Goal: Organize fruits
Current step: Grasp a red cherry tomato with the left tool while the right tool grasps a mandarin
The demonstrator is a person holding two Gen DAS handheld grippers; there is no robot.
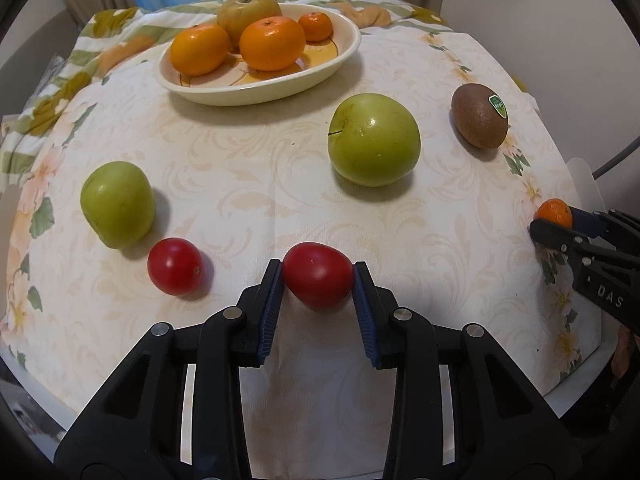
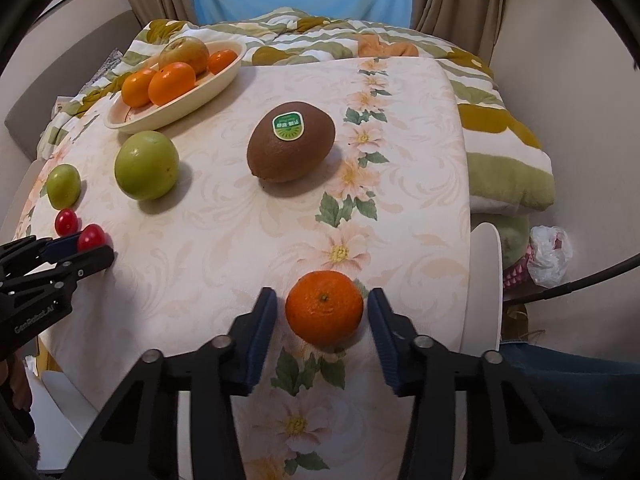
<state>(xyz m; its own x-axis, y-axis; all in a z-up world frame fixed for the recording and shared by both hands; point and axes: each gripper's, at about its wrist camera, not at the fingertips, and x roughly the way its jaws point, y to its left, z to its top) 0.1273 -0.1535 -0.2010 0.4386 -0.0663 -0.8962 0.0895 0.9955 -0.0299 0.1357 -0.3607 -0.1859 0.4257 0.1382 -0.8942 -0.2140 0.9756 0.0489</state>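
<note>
While four fruits sit in the cream oval dish (image 1: 344, 54), our left gripper (image 1: 318, 276) pinches a red cherry tomato (image 1: 318, 274), and our right gripper (image 2: 323, 308) straddles a small orange mandarin (image 2: 324, 307), pads apart from it; five more wait.

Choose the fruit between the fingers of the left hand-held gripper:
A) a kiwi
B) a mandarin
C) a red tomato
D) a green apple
C: the left hand-held gripper has its blue pads against both sides of a red tomato on the table.

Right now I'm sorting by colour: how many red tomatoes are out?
2. One tomato sits between the left gripper fingers, both touching it; the other tomato lies just left, by a green fruit. None looks hidden.
</note>
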